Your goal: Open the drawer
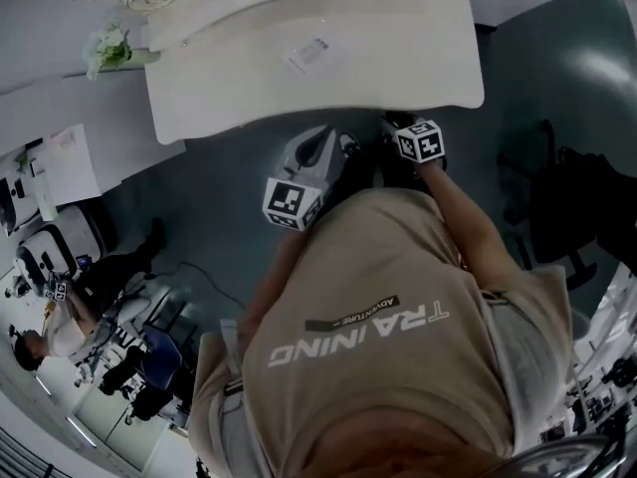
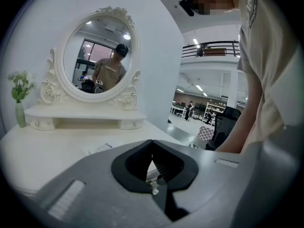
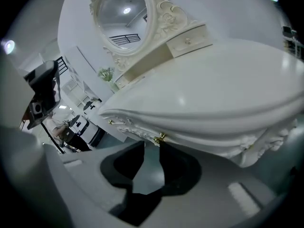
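**A:** Where is the drawer?

**B:** It sits in the carved front of the white ornate dressing table (image 3: 223,80), just under the edge of its surface. The white drawer front (image 3: 137,129) is closed, and its small gold metal handle (image 3: 160,137) shows just above the tips of the right gripper (image 3: 152,147).

**A:** And the fingers?

**B:** The right gripper's fingers are spread, with only floor between them, and they are near the handle but not on it. The left gripper (image 2: 153,150) is held higher, over the surface and facing the oval mirror (image 2: 99,56). Its fingers are pressed together on nothing.

**A:** How will the drawer handle?

**B:** I'd judge it rigid and fairly light, sliding straight out. The handle is the only place to take hold. It is small, hard and likely slick, so pinch squarely across it and pull level. A skewed pull could jam the drawer, and the painted carving may chip.

**A:** Any writing?

**B:** The person's beige shirt (image 1: 398,347) reads "TRAINING" and "ADVENTURE". The print on the white paper sheet (image 1: 307,55) lying on the surface is too small to read.
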Demonstrator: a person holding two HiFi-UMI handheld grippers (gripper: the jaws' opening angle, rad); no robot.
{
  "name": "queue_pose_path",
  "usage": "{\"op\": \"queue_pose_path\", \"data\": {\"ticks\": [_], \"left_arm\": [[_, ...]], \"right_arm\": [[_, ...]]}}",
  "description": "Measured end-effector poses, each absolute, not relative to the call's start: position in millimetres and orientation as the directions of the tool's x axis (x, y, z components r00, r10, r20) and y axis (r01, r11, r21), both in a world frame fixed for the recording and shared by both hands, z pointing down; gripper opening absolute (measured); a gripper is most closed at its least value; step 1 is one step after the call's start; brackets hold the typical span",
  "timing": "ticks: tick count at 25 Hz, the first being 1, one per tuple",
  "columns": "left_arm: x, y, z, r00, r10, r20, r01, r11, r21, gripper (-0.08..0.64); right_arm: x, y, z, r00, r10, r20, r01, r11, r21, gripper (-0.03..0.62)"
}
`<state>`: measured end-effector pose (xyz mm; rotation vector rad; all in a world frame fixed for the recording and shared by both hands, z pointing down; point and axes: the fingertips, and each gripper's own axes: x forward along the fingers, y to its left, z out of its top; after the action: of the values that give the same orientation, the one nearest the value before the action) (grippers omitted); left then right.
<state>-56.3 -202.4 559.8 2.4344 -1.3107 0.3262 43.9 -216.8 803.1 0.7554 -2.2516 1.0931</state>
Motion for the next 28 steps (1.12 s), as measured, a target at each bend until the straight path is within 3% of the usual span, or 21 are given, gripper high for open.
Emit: {"op": "queue_pose_path", "data": {"ticks": [4, 10, 15, 28], "left_arm": [[-62.5, -189.3, 556.5, 0.503, -0.783, 0.366, -0.864, -0.448, 0.228, 0.006], [-84.7, -182.8, 552.7, 0.433, -0.817, 0.382, -0.901, -0.377, 0.214, 0.006], [-82.3, -178.0, 558.9, 0.428, -0.812, 0.397, -0.903, -0.365, 0.227, 0.006], [-84.3, -183.7, 571.7, 0.442, -0.8, 0.404, -0.896, -0.371, 0.245, 0.006]], "right_arm": [[45.1, -214.8, 814.2, -0.7, -0.247, 0.67, -0.691, 0.473, -0.547, 0.107], [50.6, -222.9, 833.6, -0.696, -0.31, 0.648, -0.716, 0.226, -0.661, 0.124], [35.0, -238.6, 835.1, -0.718, -0.303, 0.627, -0.695, 0.262, -0.669, 0.162], [26.5, -246.4, 849.6, -0.658, -0.365, 0.658, -0.734, 0.117, -0.669, 0.137]]}}
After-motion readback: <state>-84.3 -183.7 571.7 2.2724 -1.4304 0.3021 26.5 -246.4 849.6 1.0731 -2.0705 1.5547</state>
